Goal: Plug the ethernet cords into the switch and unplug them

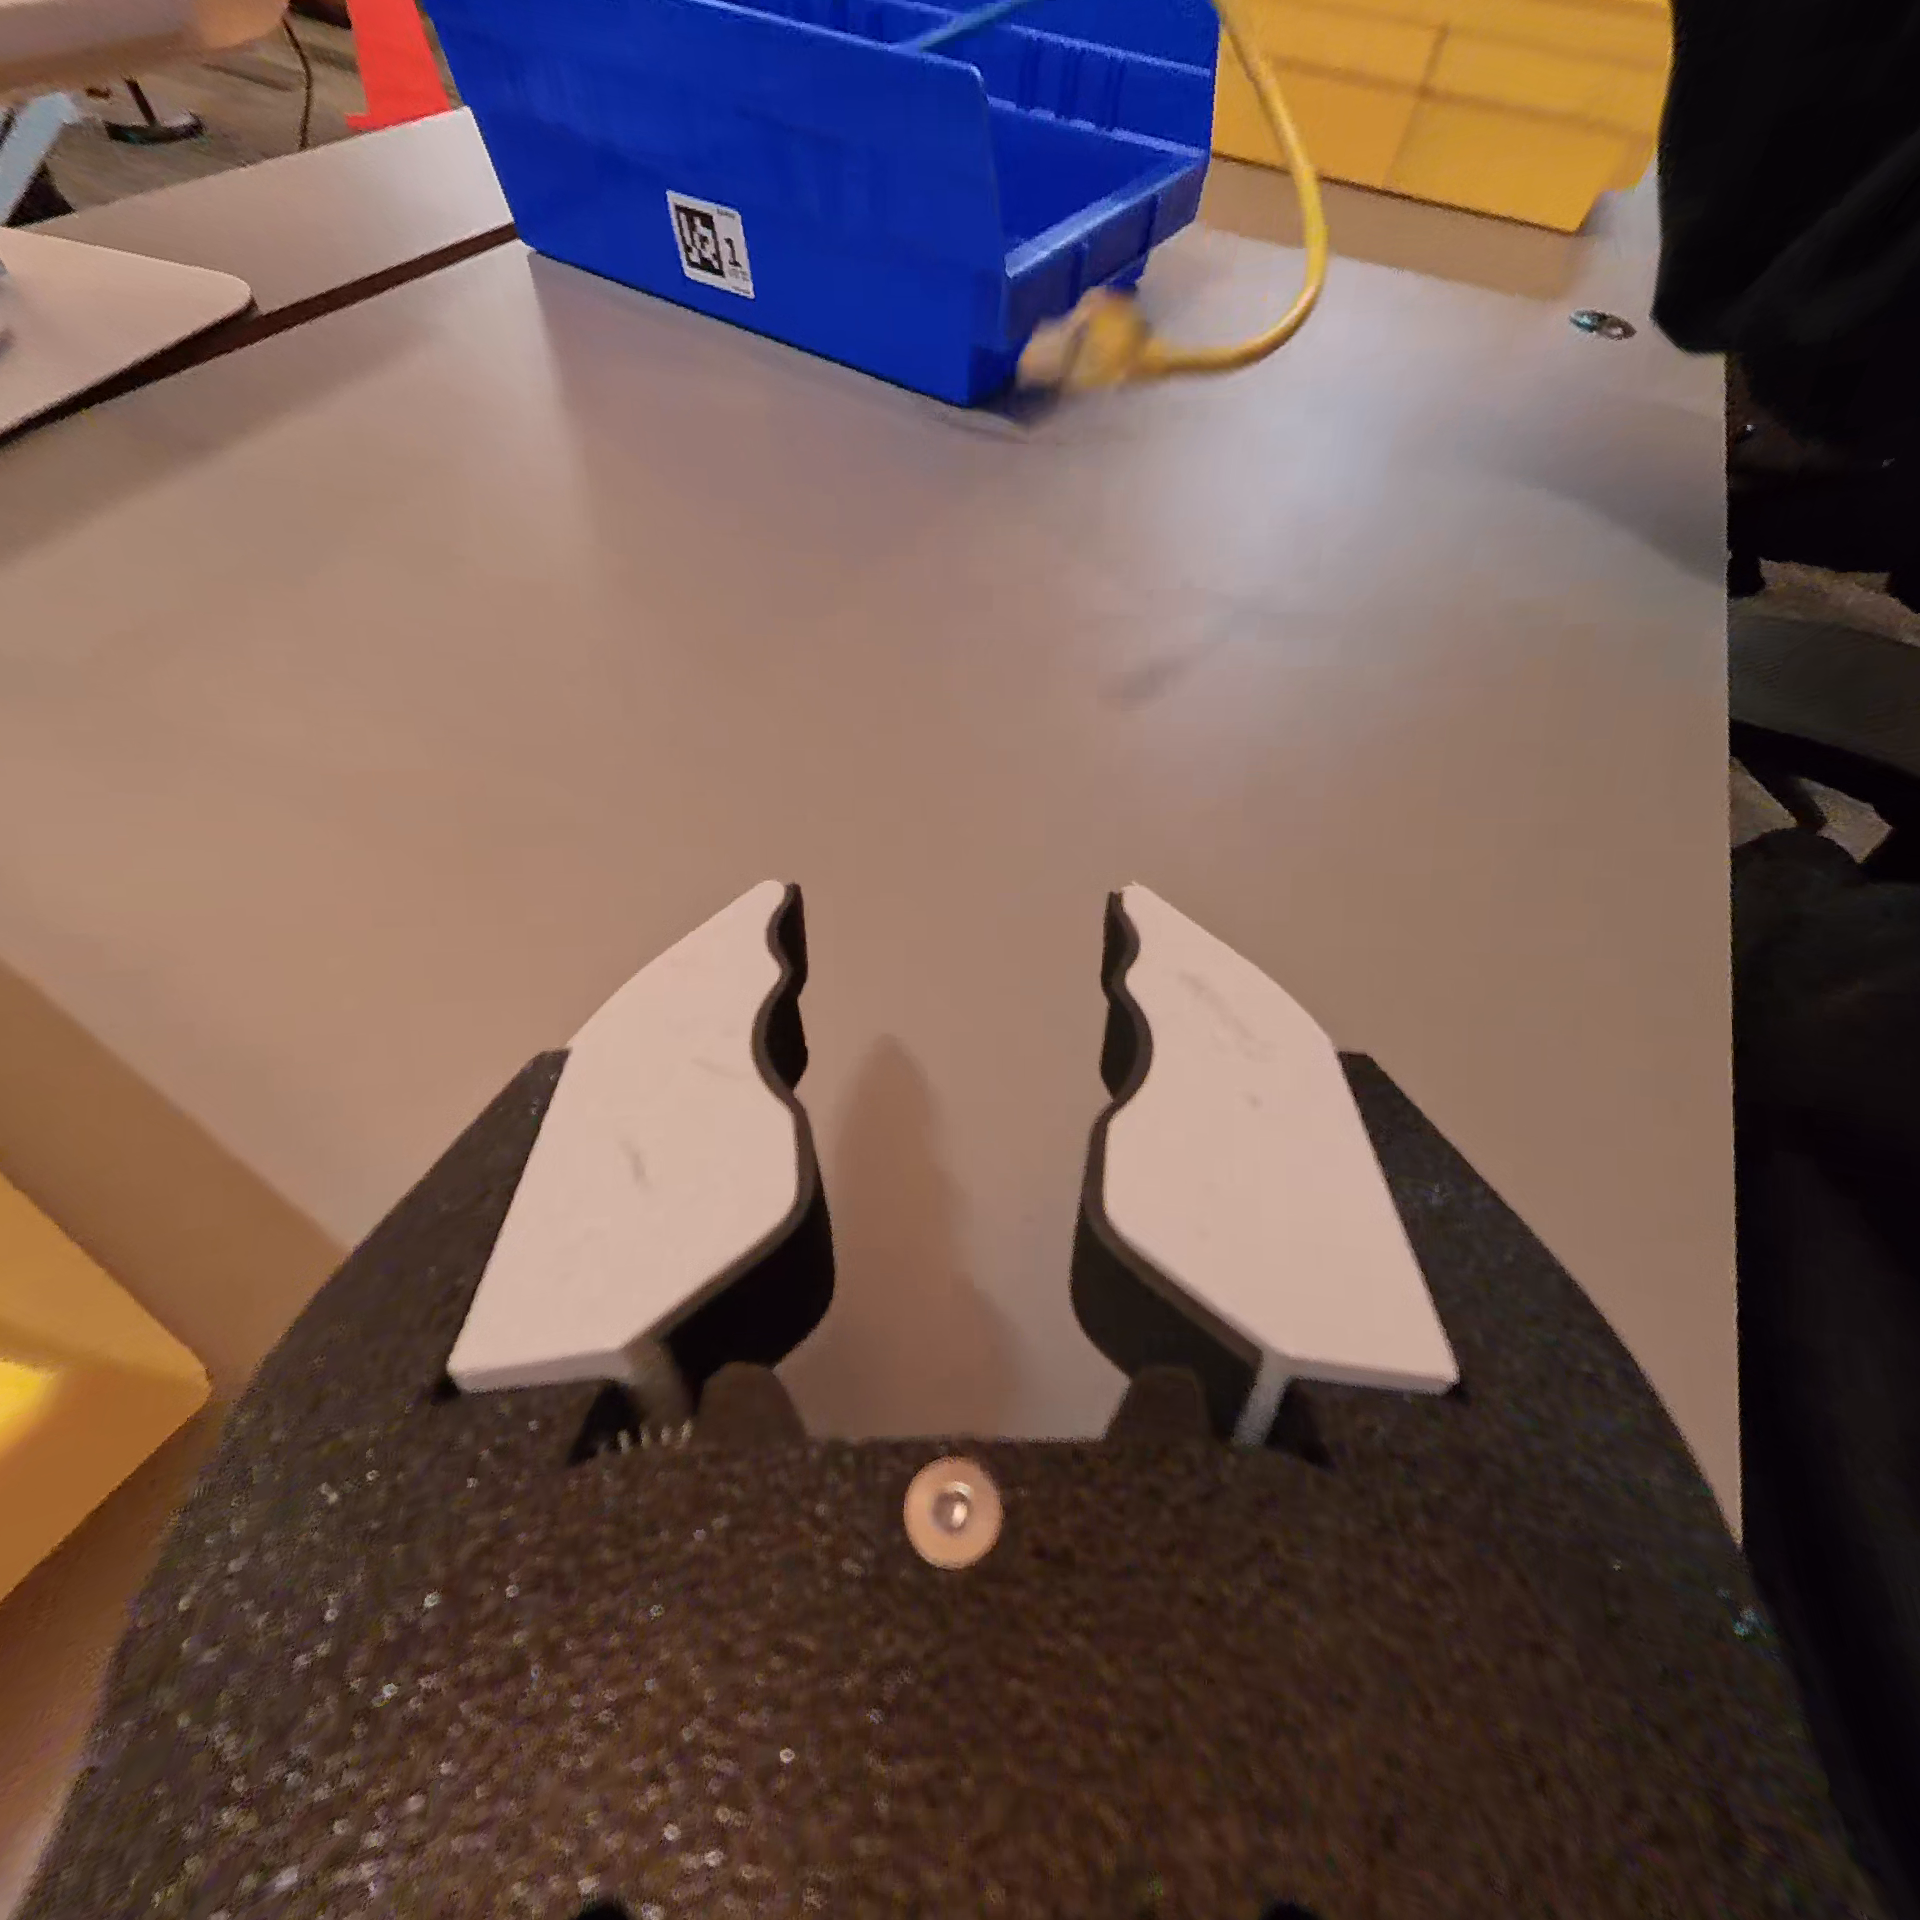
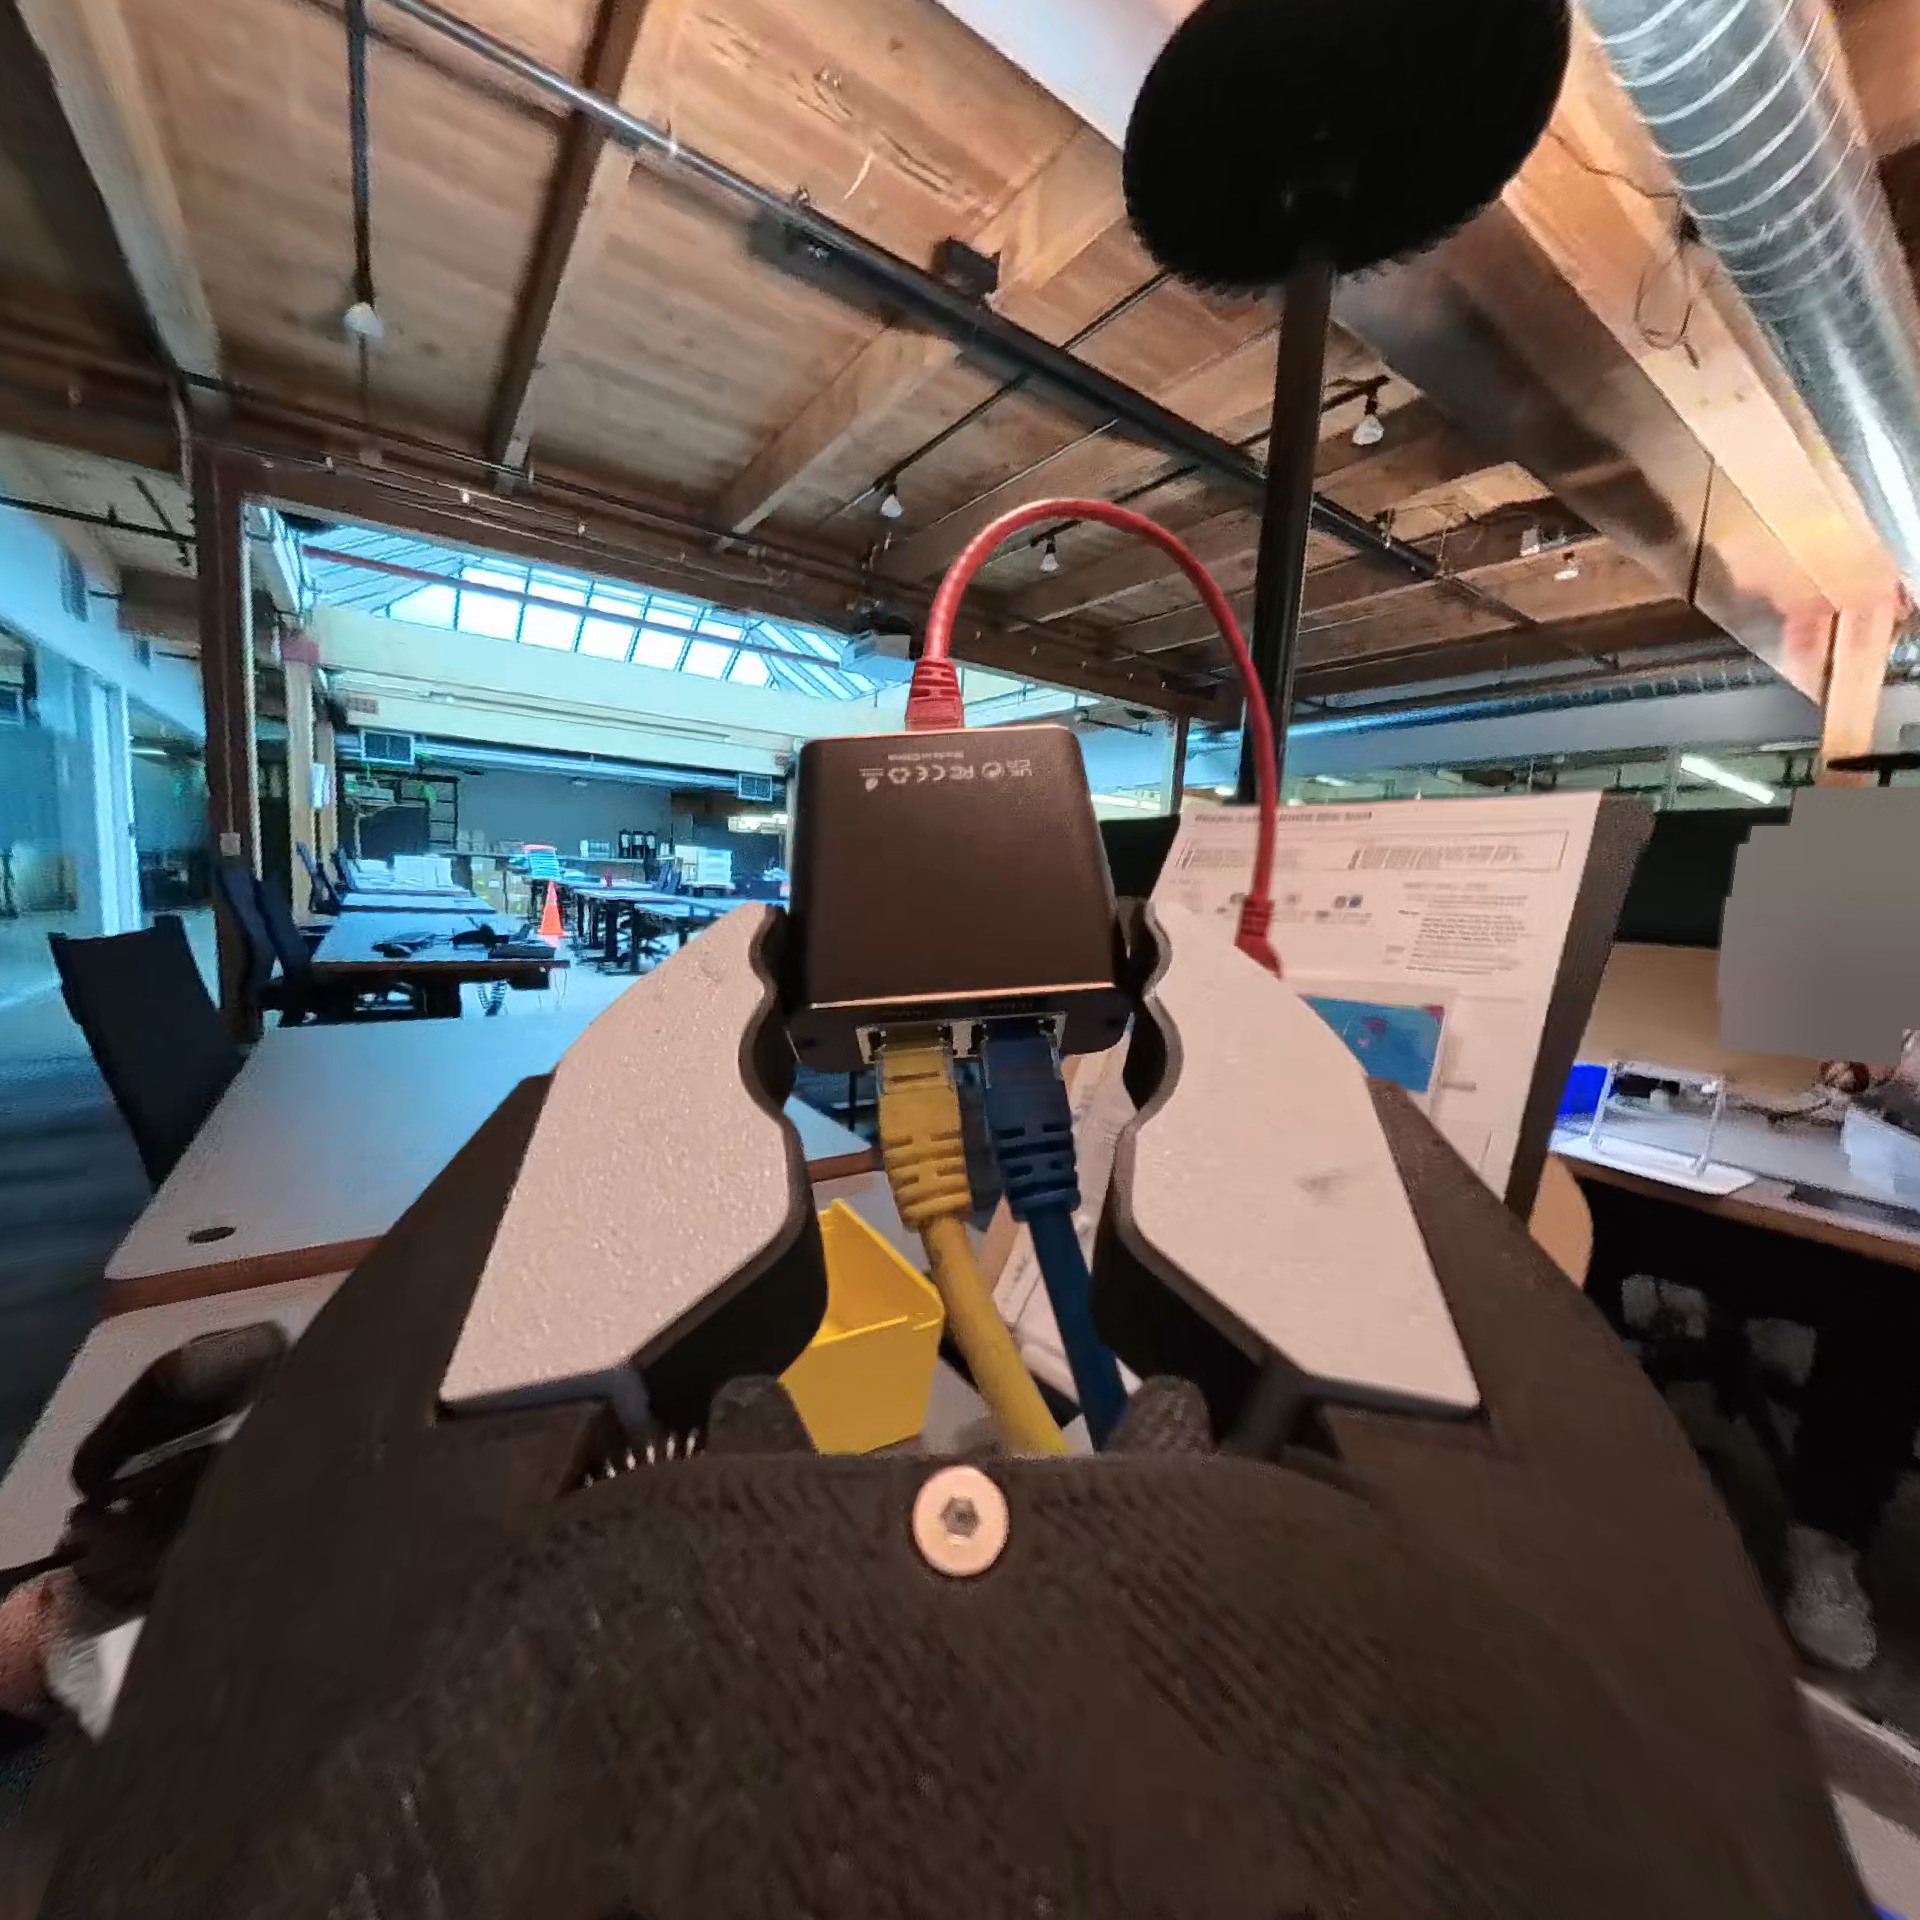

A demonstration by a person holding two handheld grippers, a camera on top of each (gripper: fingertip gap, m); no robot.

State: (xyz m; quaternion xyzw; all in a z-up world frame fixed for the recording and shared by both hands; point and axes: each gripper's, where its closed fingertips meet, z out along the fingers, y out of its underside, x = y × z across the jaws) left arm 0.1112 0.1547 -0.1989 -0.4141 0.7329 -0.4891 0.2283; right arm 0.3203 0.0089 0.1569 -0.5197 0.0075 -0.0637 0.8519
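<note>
My right gripper [image 2: 948, 914] is shut on the black switch [image 2: 945, 873] and holds it up in the air, tilted towards the ceiling. A yellow cord [image 2: 925, 1122] and a blue cord [image 2: 1029, 1122] are plugged into its two near ports. A red cord [image 2: 1195, 623] is plugged into its far end and loops over, its free plug hanging at the right. My left gripper [image 1: 954, 894] is open and empty, low over the grey table [image 1: 727, 623]. The loose end of the yellow cord [image 1: 1081, 343] lies on the table by a blue bin [image 1: 831, 156], blurred.
The blue bin stands at the table's far side, a yellow bin [image 1: 1455, 114] behind it. A yellow box [image 1: 62, 1382] sits at the left edge. The table's right edge [image 1: 1730, 831] drops to dark floor. A small yellow bin [image 2: 862, 1340] and a paper board [image 2: 1403, 935] lie beyond the switch.
</note>
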